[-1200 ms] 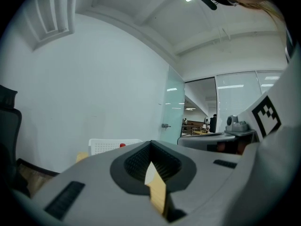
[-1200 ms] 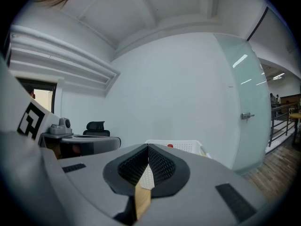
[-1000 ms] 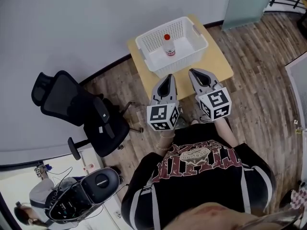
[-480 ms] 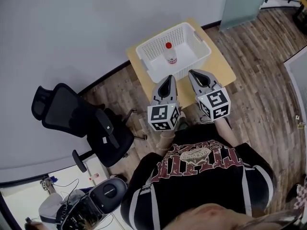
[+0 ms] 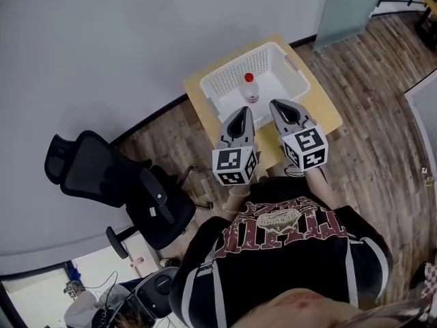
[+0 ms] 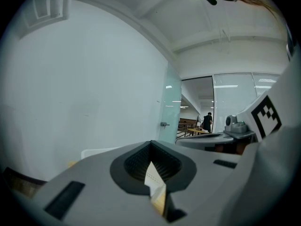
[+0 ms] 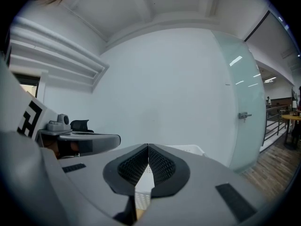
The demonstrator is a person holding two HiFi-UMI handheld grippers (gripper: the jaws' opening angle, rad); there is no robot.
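While both pairs of jaws are closed on nothing, the bottle stands untouched.
Left gripper (image 5: pixel 242 110) and right gripper (image 5: pixel 276 104) hover by the table (image 5: pixel 322 105); the bottle (image 5: pixel 250 87) stands upright in the white basket (image 5: pixel 235 65), at their twelve o'clock.

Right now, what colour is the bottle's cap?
Red; the cap on the bottle in the basket shows best in the head view.
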